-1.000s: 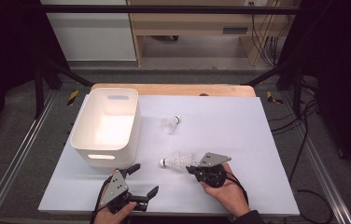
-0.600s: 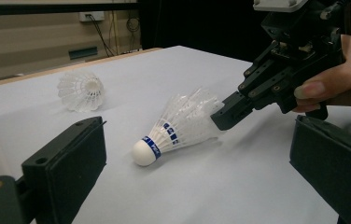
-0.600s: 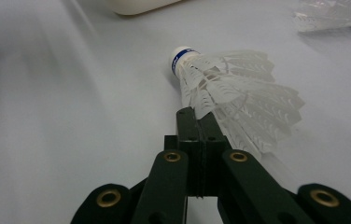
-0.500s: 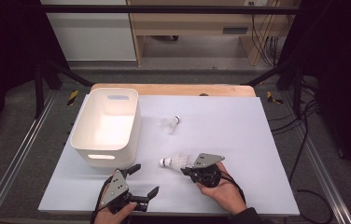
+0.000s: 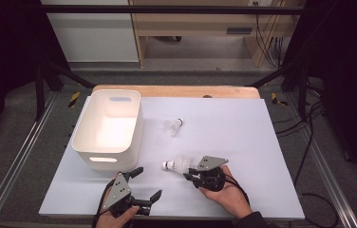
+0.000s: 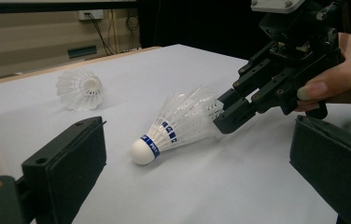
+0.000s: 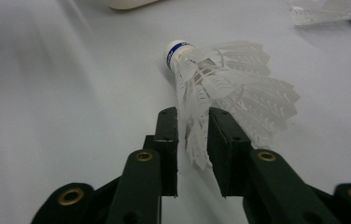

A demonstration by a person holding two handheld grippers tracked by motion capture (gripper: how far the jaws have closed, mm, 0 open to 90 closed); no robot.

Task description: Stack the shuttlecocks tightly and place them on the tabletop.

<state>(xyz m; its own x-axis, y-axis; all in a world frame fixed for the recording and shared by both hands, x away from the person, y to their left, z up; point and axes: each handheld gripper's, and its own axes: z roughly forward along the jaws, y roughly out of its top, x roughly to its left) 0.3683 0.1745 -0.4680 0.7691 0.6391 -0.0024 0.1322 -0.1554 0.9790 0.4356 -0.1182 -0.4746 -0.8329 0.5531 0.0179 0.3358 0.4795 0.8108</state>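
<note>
feather-light shuttlecock, skirt between my jaws

white plastic feathers bend at a touch, so i judge this shuttlecock (image 7: 220,79) nearly weightless, springy, easy to crush. my right gripper (image 7: 192,140) has just been opening; its jaws stand a little apart with the skirt's edge between them, barely pinched if at all. a gentle hold on the skirt, or on the firmer cork head, suits it. my left gripper (image 5: 143,185) is wide open, empty. farther across the tabletop (image 5: 243,128) lie a second shuttlecock (image 5: 173,126) and the white bin (image 5: 134,128).
</note>
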